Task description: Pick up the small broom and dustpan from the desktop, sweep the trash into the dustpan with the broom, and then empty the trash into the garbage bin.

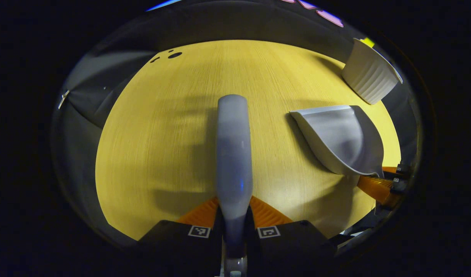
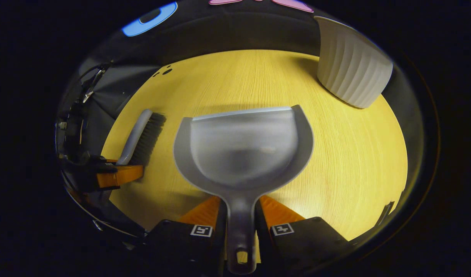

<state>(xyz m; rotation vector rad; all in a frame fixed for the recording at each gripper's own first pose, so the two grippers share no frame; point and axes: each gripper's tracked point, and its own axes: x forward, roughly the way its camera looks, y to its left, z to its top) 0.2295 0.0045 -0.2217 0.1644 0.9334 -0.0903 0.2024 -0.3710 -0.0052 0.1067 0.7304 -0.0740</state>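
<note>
The grey broom (image 1: 233,154) runs forward from my left gripper (image 1: 234,207), whose orange fingers are shut on its handle. The broom (image 2: 143,136) shows its dark bristles at the left of the right gripper view, where the left gripper (image 2: 118,175) also holds it. My right gripper (image 2: 241,207) is shut on the handle of the grey dustpan (image 2: 245,150), whose pan opens away from me over the table. In the left gripper view the dustpan (image 1: 341,140) hangs to the broom's right, with the right gripper (image 1: 379,188) behind it. A white ribbed bin (image 2: 351,65) stands at the far right.
The yellow wooden table (image 1: 162,146) spreads under both tools. A few small dark specks (image 1: 175,55) lie near its far left edge. The bin (image 1: 370,73) sits at the table's far right corner. Dark cloth walls surround the table.
</note>
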